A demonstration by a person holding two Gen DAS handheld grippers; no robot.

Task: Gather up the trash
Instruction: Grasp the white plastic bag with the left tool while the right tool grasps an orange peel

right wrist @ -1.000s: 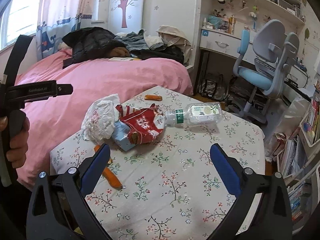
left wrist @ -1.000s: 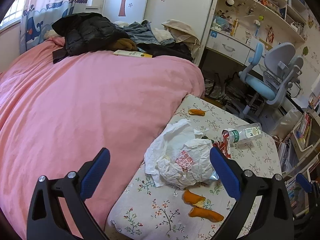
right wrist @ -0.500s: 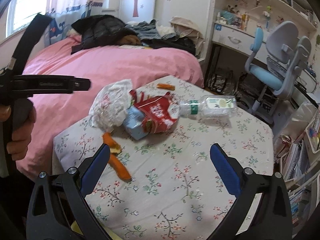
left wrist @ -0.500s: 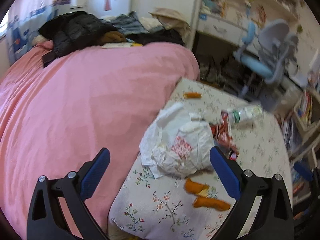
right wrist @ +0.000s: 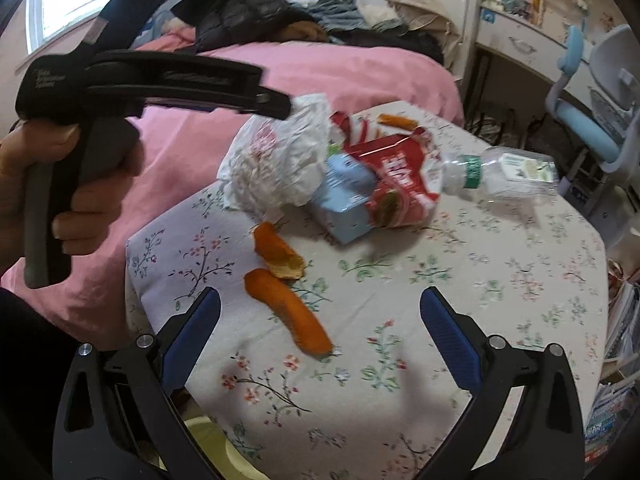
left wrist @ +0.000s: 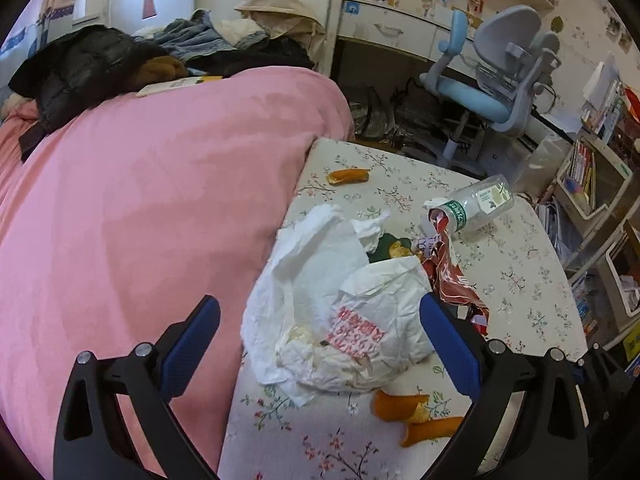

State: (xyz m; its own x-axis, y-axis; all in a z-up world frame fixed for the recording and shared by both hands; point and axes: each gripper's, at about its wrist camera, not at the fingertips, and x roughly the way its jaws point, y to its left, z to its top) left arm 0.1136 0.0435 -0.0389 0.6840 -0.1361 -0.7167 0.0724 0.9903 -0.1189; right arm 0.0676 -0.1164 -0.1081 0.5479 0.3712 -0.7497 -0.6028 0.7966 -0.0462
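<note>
A crumpled white plastic bag lies on the floral table. Beside it are a red snack wrapper, a light blue carton and an empty clear bottle. Orange peels lie near the front, and one more peel lies at the far edge. My left gripper is open just above the white bag. My right gripper is open over the front peels. The left gripper's body shows in the right wrist view, held by a hand.
A bed with a pink cover borders the table's left side, with dark clothes piled at its far end. A blue and grey desk chair and shelves with books stand to the right. A pale yellow rim shows below the table's front edge.
Both grippers have moved forward and lower toward the table. The left one now sits close over the white bag, and the right one is nearer the front orange peels.
</note>
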